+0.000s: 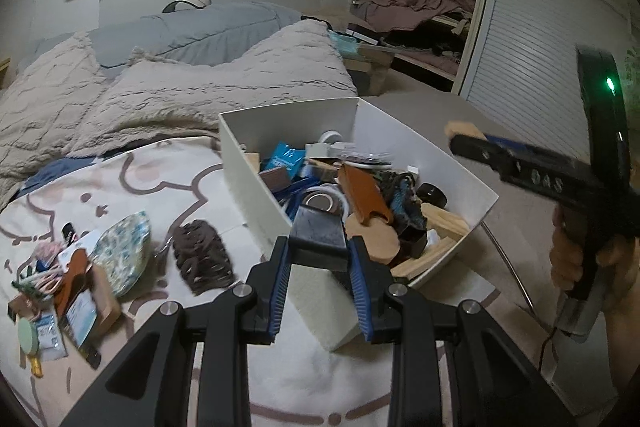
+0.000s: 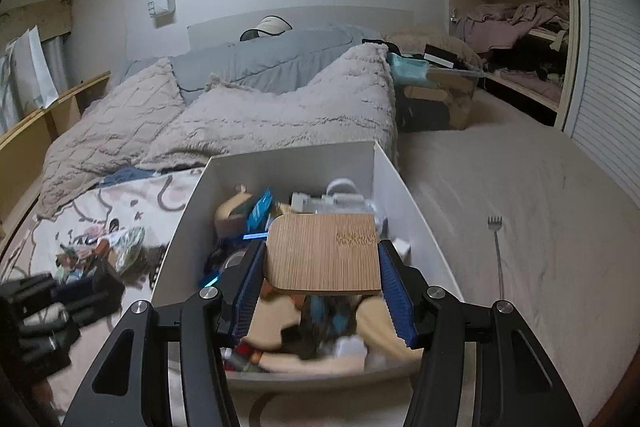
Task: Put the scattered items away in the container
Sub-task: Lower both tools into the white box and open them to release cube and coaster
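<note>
Right gripper [image 2: 322,283] clamps a bamboo board [image 2: 324,253] by its side edges above the white bin [image 2: 180,227]: stiff, light, smooth, likely slippery. Left gripper [image 1: 318,267] pinches a dark flat block [image 1: 318,237] at bin's near-left wall; rigid, holds well

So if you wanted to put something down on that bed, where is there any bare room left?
The carpet-coloured stretch right of the white box, around the back scratcher, is bare. So is the printed sheet between the box and the fluffy blanket. The box is crammed, and the pile of small items left of it is crowded.
</note>
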A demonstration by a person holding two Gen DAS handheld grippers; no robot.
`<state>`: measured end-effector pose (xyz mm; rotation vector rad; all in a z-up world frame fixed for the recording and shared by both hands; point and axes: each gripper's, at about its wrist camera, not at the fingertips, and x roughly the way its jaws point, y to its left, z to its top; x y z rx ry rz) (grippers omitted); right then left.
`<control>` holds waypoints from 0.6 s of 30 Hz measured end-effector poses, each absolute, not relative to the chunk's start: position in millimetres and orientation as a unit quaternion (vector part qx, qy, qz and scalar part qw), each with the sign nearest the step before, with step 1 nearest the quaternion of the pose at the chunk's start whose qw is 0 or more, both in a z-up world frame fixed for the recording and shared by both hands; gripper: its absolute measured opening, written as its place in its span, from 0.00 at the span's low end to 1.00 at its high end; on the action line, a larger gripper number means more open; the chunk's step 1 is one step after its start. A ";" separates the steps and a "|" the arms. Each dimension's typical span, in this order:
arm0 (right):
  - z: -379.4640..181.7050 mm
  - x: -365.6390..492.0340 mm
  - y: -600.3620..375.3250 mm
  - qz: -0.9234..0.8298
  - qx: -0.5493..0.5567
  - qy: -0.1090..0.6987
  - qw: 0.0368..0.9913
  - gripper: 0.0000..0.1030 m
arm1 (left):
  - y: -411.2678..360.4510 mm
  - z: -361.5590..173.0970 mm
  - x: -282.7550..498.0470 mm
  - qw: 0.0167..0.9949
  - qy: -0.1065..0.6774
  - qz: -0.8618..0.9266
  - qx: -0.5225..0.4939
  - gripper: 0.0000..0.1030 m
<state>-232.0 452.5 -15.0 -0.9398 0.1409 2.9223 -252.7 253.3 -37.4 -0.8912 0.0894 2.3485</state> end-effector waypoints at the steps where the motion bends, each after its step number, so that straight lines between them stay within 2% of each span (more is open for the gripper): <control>1: -13.6 -237.9 454.5 0.950 -0.307 0.047 0.035 0.55 | 256.5 -37.8 -254.6 0.310 0.035 0.888 -0.337 0.28; 18: -32.1 -338.9 468.9 0.915 -0.397 0.050 0.046 0.55 | 293.9 -51.1 -278.5 0.337 0.031 0.873 -0.350 0.28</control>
